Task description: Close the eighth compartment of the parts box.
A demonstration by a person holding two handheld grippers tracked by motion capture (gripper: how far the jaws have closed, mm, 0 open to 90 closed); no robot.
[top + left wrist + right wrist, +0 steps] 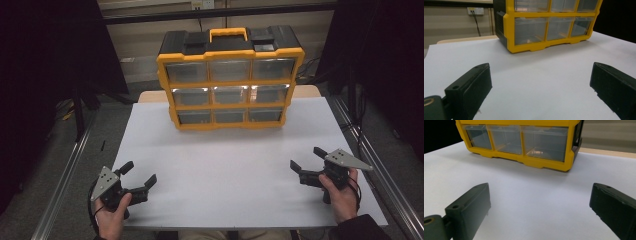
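Yellow-and-black plastic organiser cabinet [230,77] w/ a yellow carry handle on top and three rows of three clear drawers stands upright at the far middle of the white table top [225,170], front facing the person. Left hand [111,215] holds the left gripper [138,173] low over the near left corner of the table, jaws spread wide apart, nothing between them; grey three-cornered plate on its top. Right hand [341,192] holds the right gripper [306,157] near the right edge, jaws likewise wide apart and empty, pointing inward and toward the far side. Both grippers well apart from the cabinet and from each other. In the left gripper view the left gripper [540,82] looks along bare white table toward the cabinet [546,27], seen from its lower left corner; in the right gripper view the right gripper [540,202] faces the cabinet [524,142] from its lower right corner, bottom-row drawers clear, contents too dim to tell. Dark floor and metal rails flank the table.
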